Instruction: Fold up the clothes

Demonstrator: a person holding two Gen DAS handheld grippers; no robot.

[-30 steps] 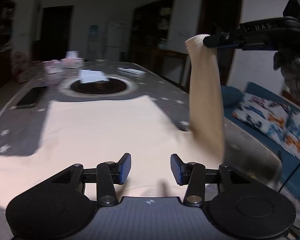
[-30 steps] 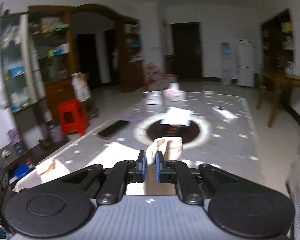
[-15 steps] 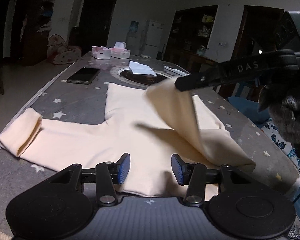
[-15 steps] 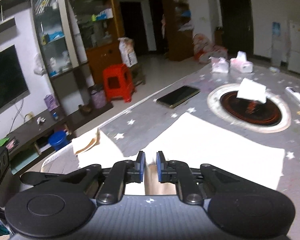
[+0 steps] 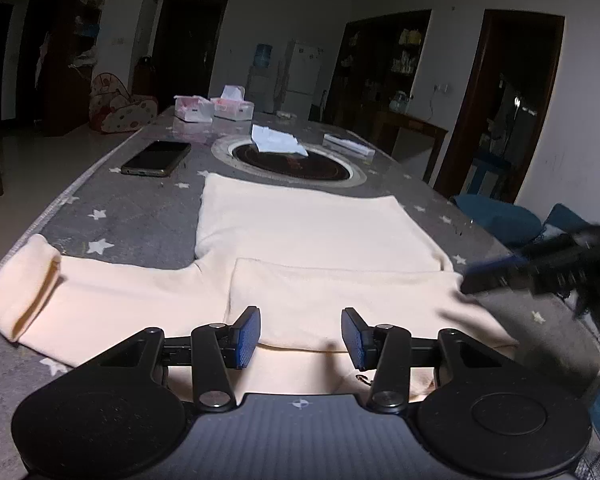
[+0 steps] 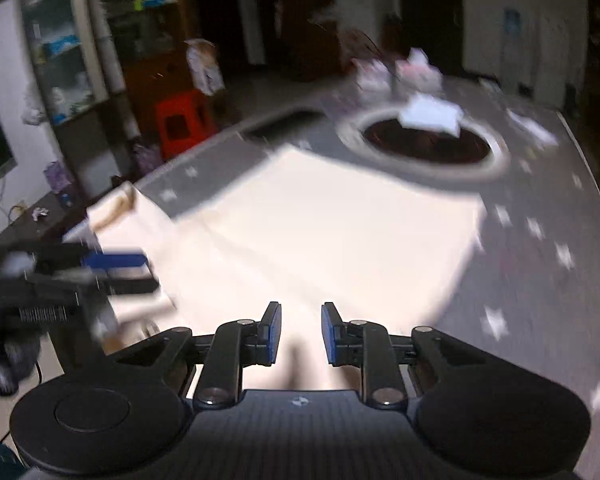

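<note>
- Dim living room; long grey star-print desk (image 5: 112,216) with a round dark inset (image 5: 290,160) at its middle.
- Cream long-sleeve top (image 5: 300,232) lies flat on the desk's near half, body toward the inset; one sleeve is folded across the chest, its cuff near the middle (image 5: 284,280); the other sleeve (image 5: 32,284) stretches out to the desk's left edge.
- Left gripper (image 5: 300,336) wide open, empty, hovering over the top's near edge.
- Right gripper (image 6: 296,334) partly open, nothing between its pads; blurred in the left view (image 5: 540,264), beside the top's right edge.
- Containers: two tissue boxes at the far end, one (image 5: 194,110) just beside the other (image 5: 234,106), which has a tissue sticking up from it; contents of the first box unclear.
- White crumpled paper (image 5: 276,140) rests on the inset's far rim.
- Dark phone (image 5: 156,158) lies left of the inset, apart from the top.
- Flat white item (image 5: 348,147) right of the inset, too small to identify.
- Red stool (image 6: 182,122) on the floor off the desk.
</note>
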